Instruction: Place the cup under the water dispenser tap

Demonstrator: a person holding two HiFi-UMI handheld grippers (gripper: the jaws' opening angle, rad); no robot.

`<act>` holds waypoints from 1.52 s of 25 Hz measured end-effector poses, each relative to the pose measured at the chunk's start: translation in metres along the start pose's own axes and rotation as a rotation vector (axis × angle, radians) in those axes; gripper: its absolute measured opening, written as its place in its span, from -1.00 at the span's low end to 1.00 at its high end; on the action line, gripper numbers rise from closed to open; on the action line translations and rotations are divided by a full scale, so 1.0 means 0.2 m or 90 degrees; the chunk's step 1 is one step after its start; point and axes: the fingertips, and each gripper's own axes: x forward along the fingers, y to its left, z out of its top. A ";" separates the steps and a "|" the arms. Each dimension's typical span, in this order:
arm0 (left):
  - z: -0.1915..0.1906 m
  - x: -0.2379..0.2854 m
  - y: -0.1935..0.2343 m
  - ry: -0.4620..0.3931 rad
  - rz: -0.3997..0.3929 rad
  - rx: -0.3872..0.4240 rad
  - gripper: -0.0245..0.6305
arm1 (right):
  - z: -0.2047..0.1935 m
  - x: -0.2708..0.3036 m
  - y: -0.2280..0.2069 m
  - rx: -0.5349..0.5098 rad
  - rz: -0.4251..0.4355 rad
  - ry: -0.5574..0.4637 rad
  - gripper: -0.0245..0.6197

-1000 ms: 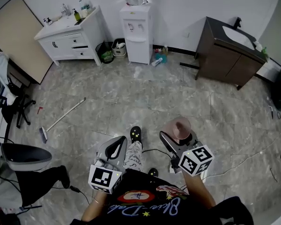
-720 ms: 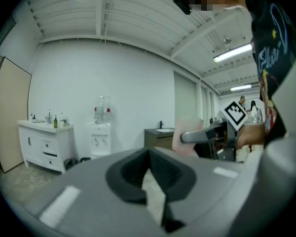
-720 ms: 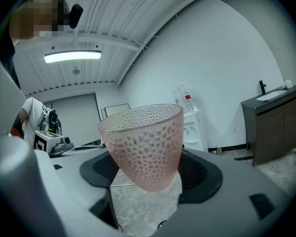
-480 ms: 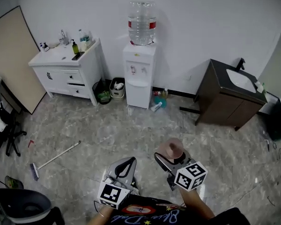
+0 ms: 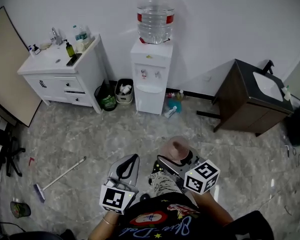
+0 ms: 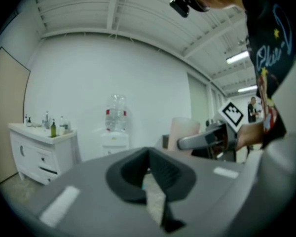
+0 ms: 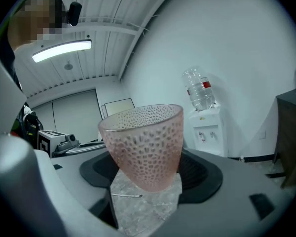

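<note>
A pink dimpled cup [image 5: 174, 149] stands upright between the jaws of my right gripper [image 5: 173, 158], which is shut on its lower half; the right gripper view shows the cup [image 7: 143, 147] close up in the right gripper [image 7: 148, 176]. The white water dispenser [image 5: 151, 76], with a clear bottle [image 5: 154, 15] on top, stands against the far wall, well ahead of the cup. Its taps [image 5: 150, 74] sit above an empty recess. Level with the right one, my left gripper [image 5: 126, 166] is shut with nothing in it. From the left gripper [image 6: 150, 171] view, the dispenser [image 6: 112, 141] and cup [image 6: 183, 132] also show.
A white vanity [image 5: 60, 75] with bottles stands left of the dispenser, with two bins [image 5: 115, 95] between them. A dark sink cabinet [image 5: 251, 101] is at the right. A broom [image 5: 59, 178] lies on the marble floor at the left. Small items [image 5: 172, 109] lie by the dispenser's base.
The view has lifted and drawn nearer the wall: the dispenser looks larger and its whole bottle now shows. Both grippers keep their places before me, the right still holding the cup.
</note>
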 end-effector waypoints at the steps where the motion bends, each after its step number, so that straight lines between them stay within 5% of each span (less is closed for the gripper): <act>1: -0.01 0.09 0.07 0.006 0.004 -0.009 -0.96 | 0.02 0.06 -0.09 0.000 -0.004 0.000 0.21; 5: -0.01 0.53 0.33 -0.004 -0.004 0.001 -0.96 | 0.15 0.39 -0.56 -0.011 -0.014 -0.013 0.22; 9: 0.05 0.94 0.67 -0.034 0.080 0.027 -0.96 | 0.32 0.73 -1.04 -0.026 -0.019 -0.029 0.21; 12: 0.04 1.31 0.87 -0.008 0.088 0.028 -0.96 | 0.43 1.00 -1.36 -0.049 -0.010 -0.006 0.21; 18: -0.15 1.82 1.23 0.016 0.109 -0.018 -0.96 | 0.38 1.54 -1.57 -0.065 0.053 0.006 0.21; 21: -0.37 2.01 1.39 0.024 0.122 -0.018 -0.96 | 0.21 1.82 -1.72 -0.056 0.020 0.004 0.21; 25: -0.71 2.17 1.59 0.048 0.159 -0.083 -0.96 | -0.12 2.19 -1.98 -0.079 -0.024 0.029 0.22; 30: -1.08 2.27 1.69 0.110 0.155 -0.077 -0.96 | -0.47 2.55 -2.29 -0.064 -0.092 0.109 0.22; 38: -1.42 2.22 1.81 0.164 0.180 -0.119 -0.96 | -0.81 2.85 -2.62 -0.059 -0.175 0.181 0.21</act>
